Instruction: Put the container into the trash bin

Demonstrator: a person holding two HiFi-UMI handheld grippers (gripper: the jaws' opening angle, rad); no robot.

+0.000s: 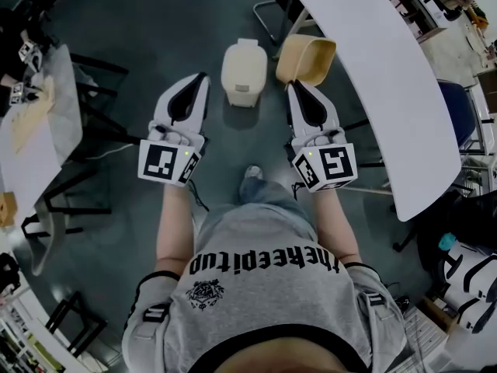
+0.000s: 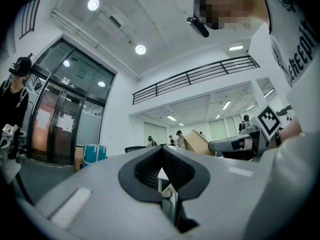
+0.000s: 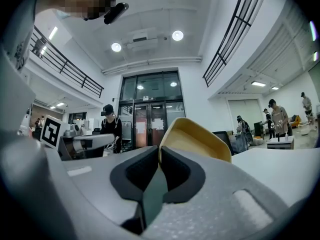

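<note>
The pick-up part of the job looked done. The right gripper (image 1: 298,86) had its 2 jaws clamped on the rim of the tan, bowl-shaped container with a yellow inside (image 1: 307,59), and the container was in the air, clear of the long white table (image 1: 380,76) to the person's right. In the right gripper view the thin wall of the container (image 3: 197,139) ran straight into the seam between the black pads of the right gripper (image 3: 159,151), and the bowl opened away from the camera.

The drop itself was left to do. The cream plastic trash bin with a rounded lid (image 1: 244,70) stood on the grey floor in front of the person's feet. In the head view the container hung just beside the bin, to its right, and not over its top. The lid appeared to be down, so I judged it would have to be opened or pushed before the container could go in.

The left gripper (image 1: 203,77) was held out on the bin's left side, near it but not touching. Its own view showed the left gripper's jaws (image 2: 161,151) closed together with nothing between them.
</note>
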